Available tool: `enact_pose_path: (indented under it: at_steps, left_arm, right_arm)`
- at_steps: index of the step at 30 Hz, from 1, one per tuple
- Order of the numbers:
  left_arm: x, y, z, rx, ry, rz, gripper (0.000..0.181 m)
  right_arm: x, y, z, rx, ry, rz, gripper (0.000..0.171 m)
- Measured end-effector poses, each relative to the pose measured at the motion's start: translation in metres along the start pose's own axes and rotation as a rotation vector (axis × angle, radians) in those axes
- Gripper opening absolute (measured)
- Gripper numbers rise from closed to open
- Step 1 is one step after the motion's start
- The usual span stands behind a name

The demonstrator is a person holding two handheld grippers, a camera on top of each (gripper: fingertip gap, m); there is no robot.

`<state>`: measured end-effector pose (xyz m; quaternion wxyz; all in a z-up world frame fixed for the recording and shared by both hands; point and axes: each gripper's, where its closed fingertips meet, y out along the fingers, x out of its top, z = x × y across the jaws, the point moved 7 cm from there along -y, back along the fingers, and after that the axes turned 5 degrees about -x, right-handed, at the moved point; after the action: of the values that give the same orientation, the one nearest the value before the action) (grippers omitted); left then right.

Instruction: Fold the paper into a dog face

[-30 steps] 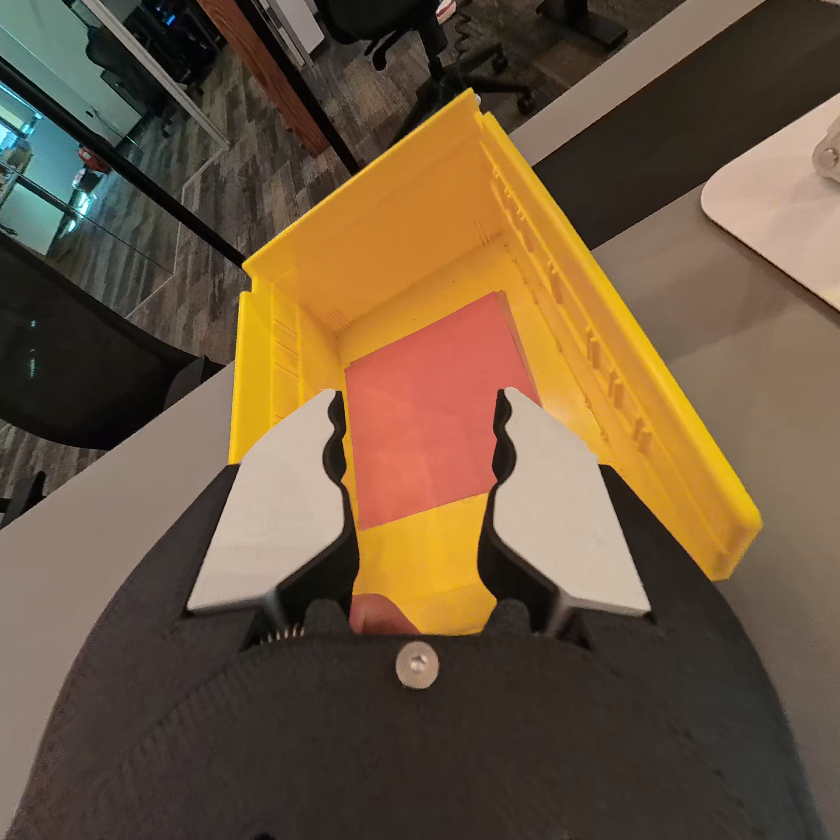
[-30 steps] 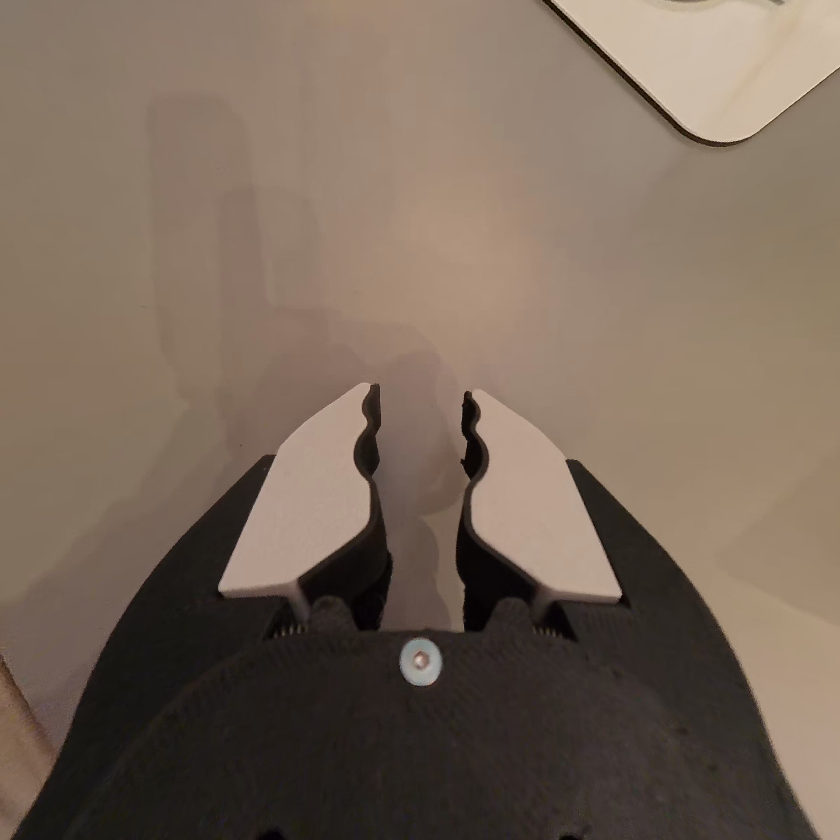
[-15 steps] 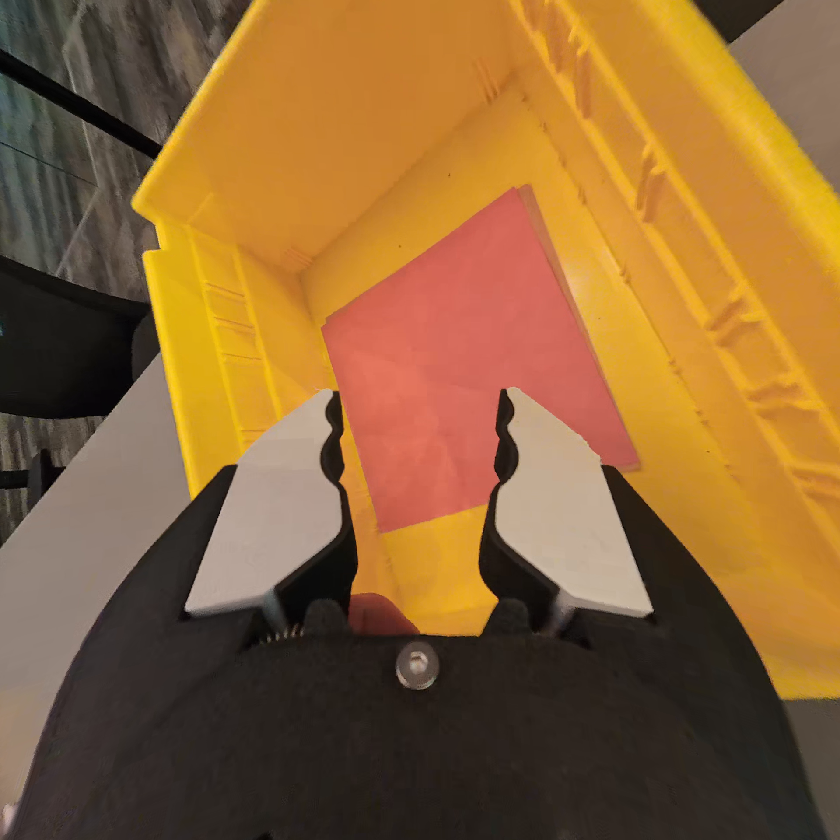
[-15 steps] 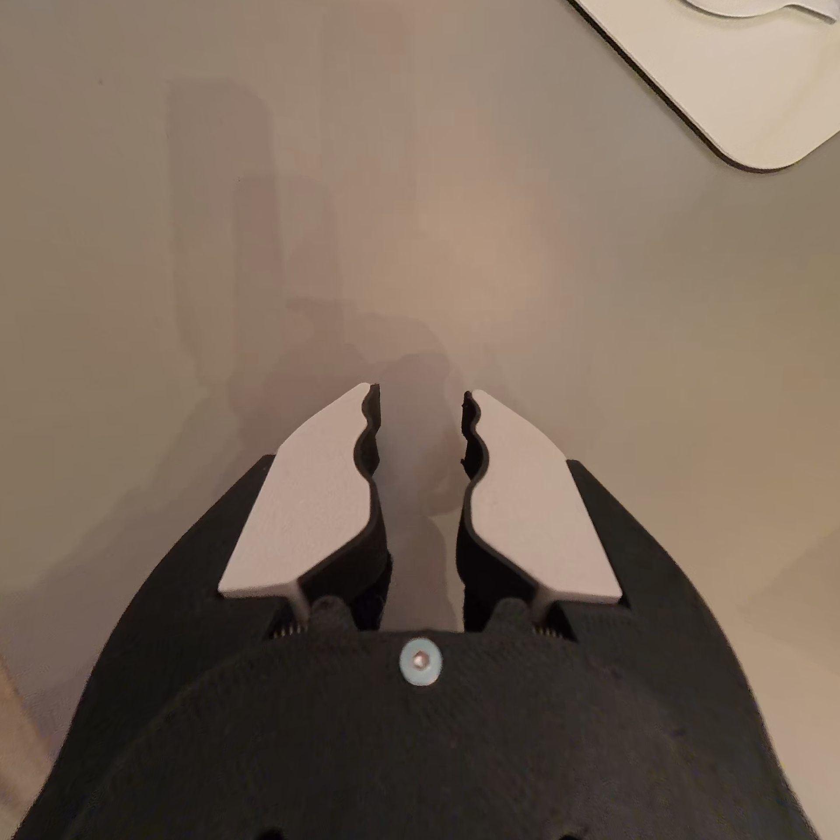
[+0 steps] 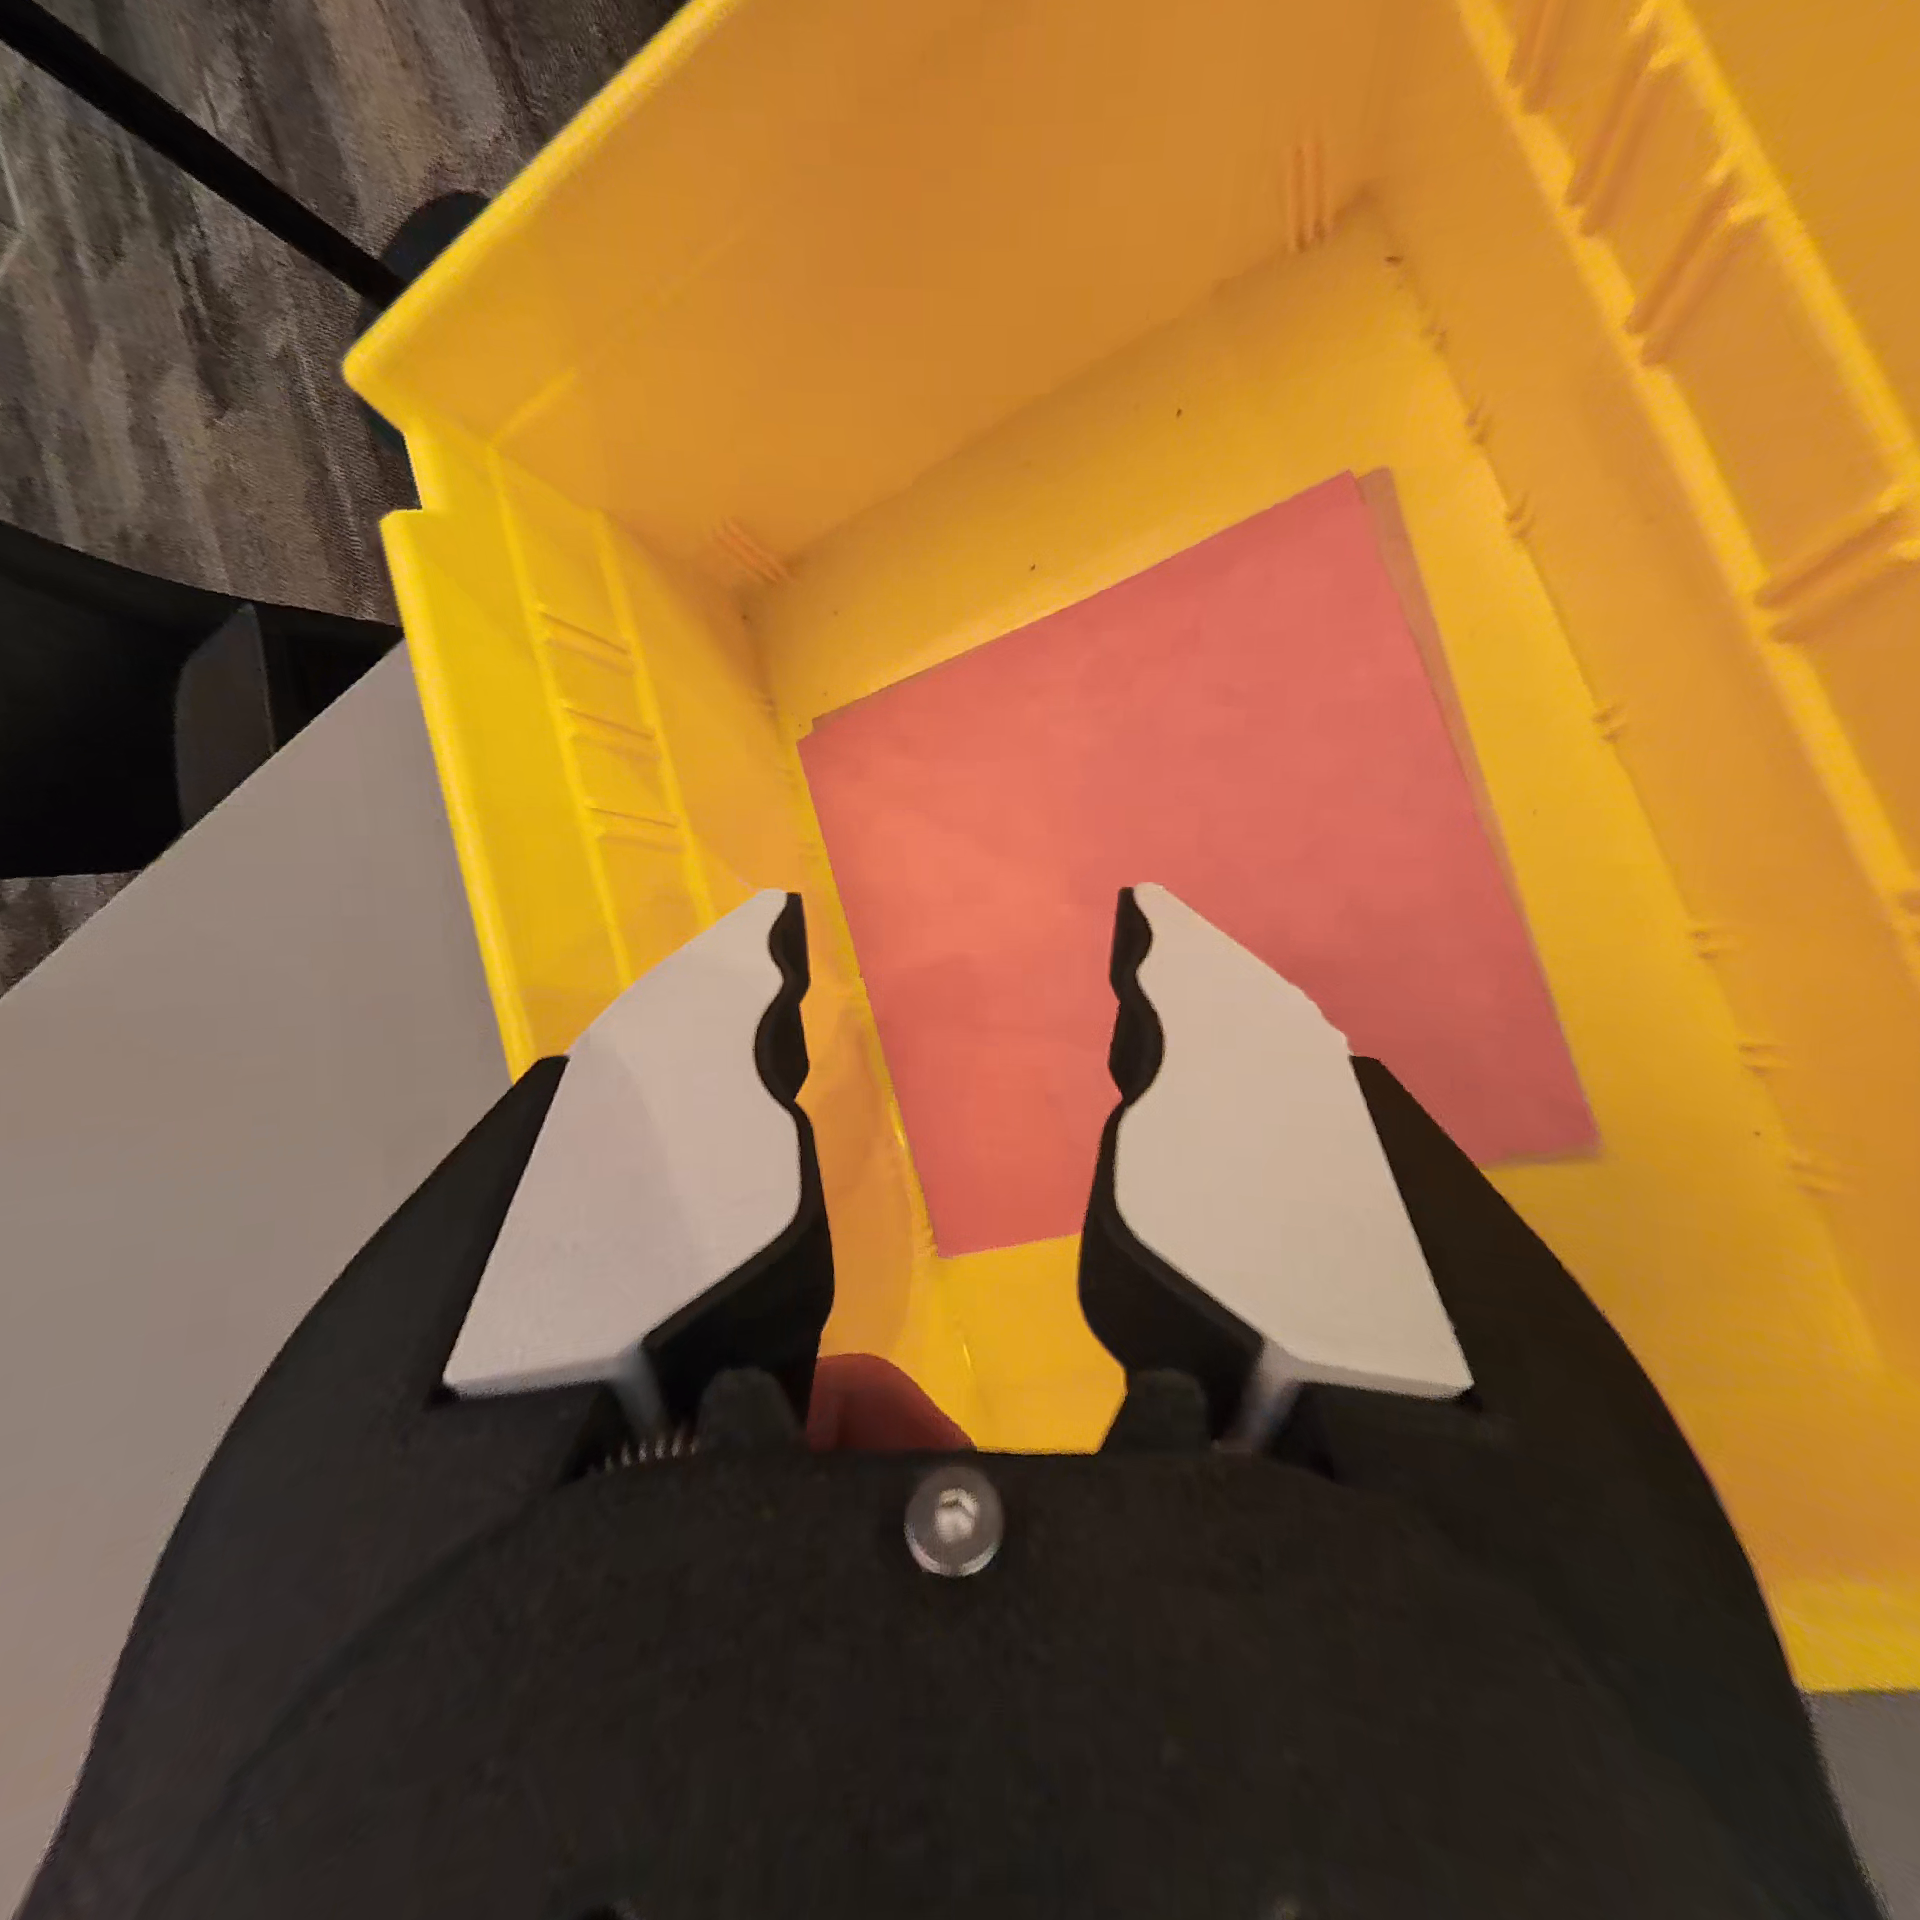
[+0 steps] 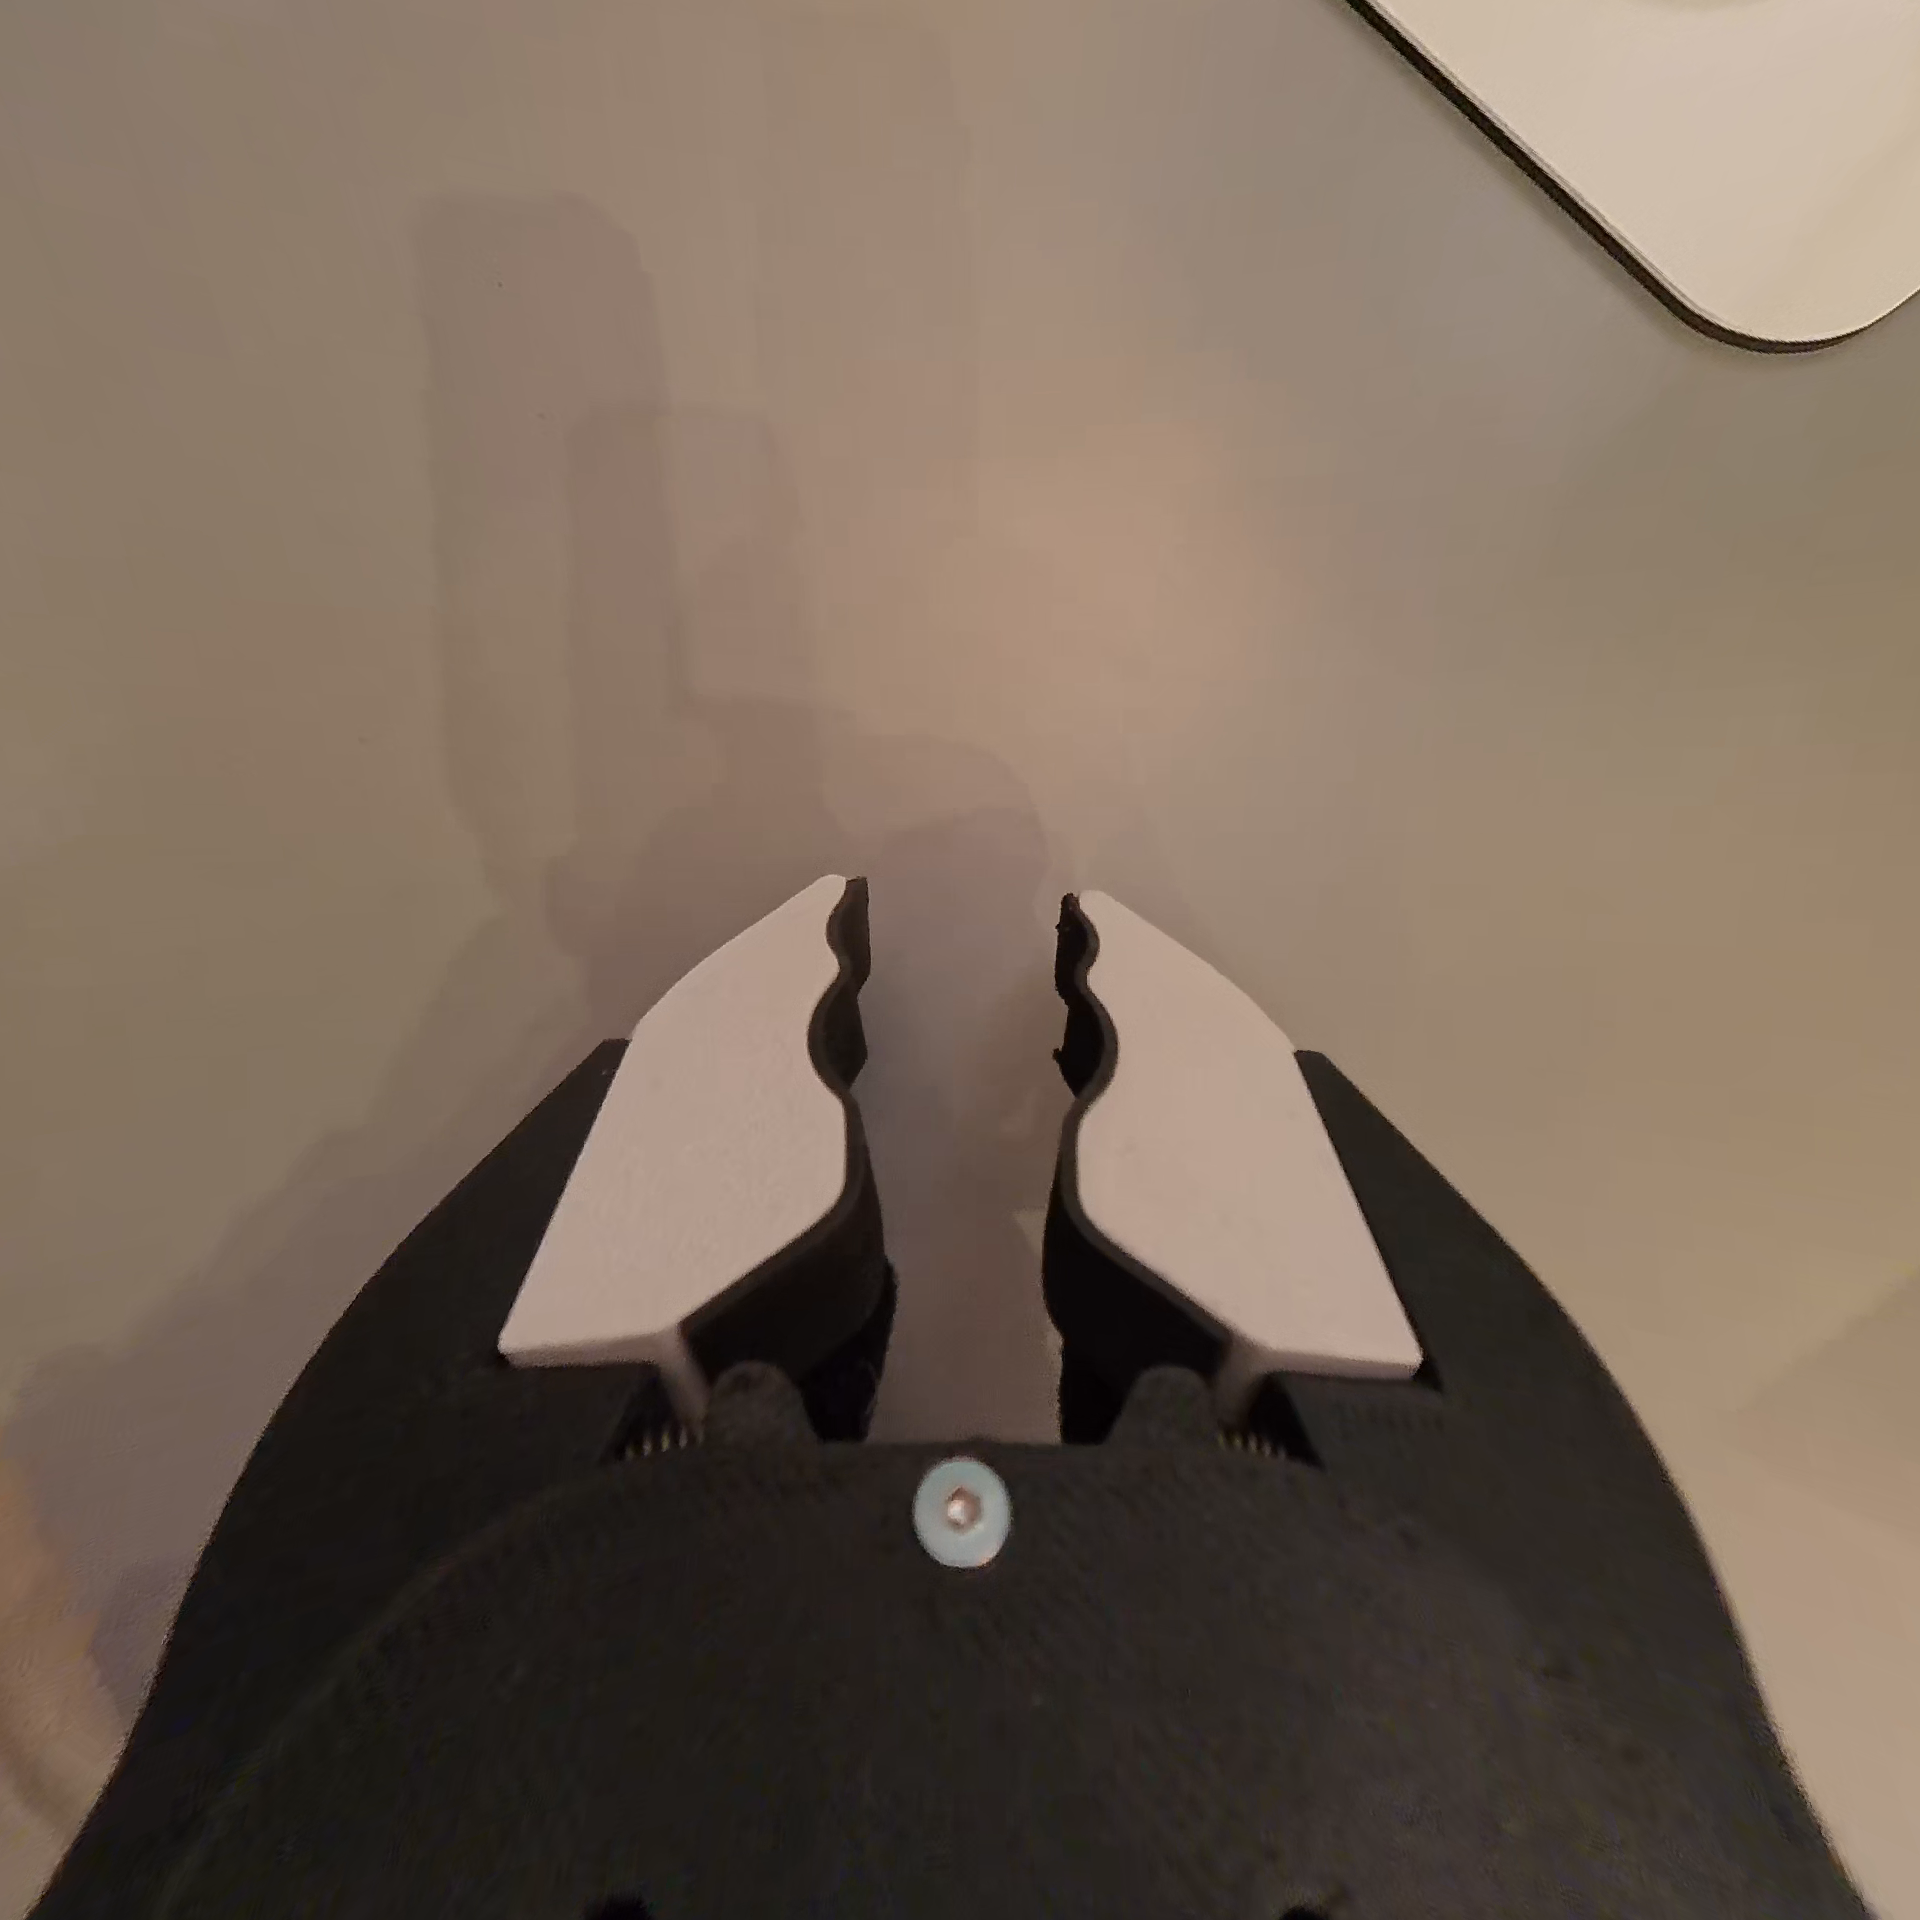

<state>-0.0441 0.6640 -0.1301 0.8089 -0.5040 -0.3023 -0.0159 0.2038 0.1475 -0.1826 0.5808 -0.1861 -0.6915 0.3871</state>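
Note:
A flat stack of red paper lies on the floor of a yellow plastic bin. My left gripper is open and empty, inside the bin's mouth and above the near left part of the paper. Its left finger is close to the bin's left wall. My right gripper is open with a narrower gap and empty, above the bare grey table. No paper shows in the right wrist view.
The bin stands at the table's edge, with carpet floor beyond. A white mat with a dark rim lies at the far right of the right wrist view. My hands' fingertips stand some 55 cm from each other.
My left gripper has moved forward and down into the bin, so the paper looks larger and closer. The right gripper has shifted slightly; the white mat has slid toward the right in its view.

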Motion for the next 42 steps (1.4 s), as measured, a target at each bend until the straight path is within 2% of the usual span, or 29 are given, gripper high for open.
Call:
enact_pose_path:
  at_steps: [6,13,17,19,21,26,29,30,33,35,39,42]
  left_arm:
    - [-0.007,0.015,-0.004,-0.106,0.067,0.109,0.051]
    - [-0.018,0.031,-0.039,-0.313,0.211,0.232,0.069]
    - [-0.018,0.037,-0.043,-0.355,0.213,0.255,0.066]
    - [-0.020,0.037,-0.046,-0.440,0.182,0.260,0.048]
    - [-0.022,0.038,-0.046,-0.491,0.139,0.261,0.041]
    - [-0.023,0.042,-0.036,-0.469,0.075,0.219,0.017]
    - [-0.023,0.041,-0.037,-0.475,0.088,0.215,0.010]
    - [-0.024,0.040,-0.038,-0.493,0.113,0.221,0.012]
    - [-0.024,0.032,-0.051,-0.611,0.123,0.215,0.047]
    - [-0.026,0.030,-0.056,-0.607,0.197,0.225,0.068]
    - [-0.027,0.031,-0.055,-0.581,0.241,0.236,0.059]
    - [-0.027,0.034,-0.049,-0.541,0.226,0.211,0.040]
  right_arm:
    - [-0.002,0.003,0.000,0.018,0.013,0.008,0.034]
    - [-0.005,0.006,-0.002,0.035,0.040,0.017,0.034]
    - [-0.005,0.007,-0.002,0.038,0.047,0.018,0.034]
    - [-0.006,0.007,-0.002,0.039,0.052,0.017,0.034]
    - [-0.006,0.007,-0.003,0.038,0.058,0.017,0.035]
    - [-0.006,0.006,-0.004,0.039,0.066,0.017,0.035]
    - [-0.007,0.006,-0.004,0.038,0.069,0.017,0.035]
    - [-0.007,0.006,-0.004,0.037,0.070,0.017,0.035]
    - [-0.007,0.006,-0.005,0.035,0.073,0.018,0.035]
    - [-0.008,0.008,-0.006,0.038,0.078,0.021,0.035]
    - [-0.008,0.009,-0.007,0.043,0.096,0.011,0.034]
    - [-0.008,0.009,-0.008,0.038,0.101,0.011,0.034]
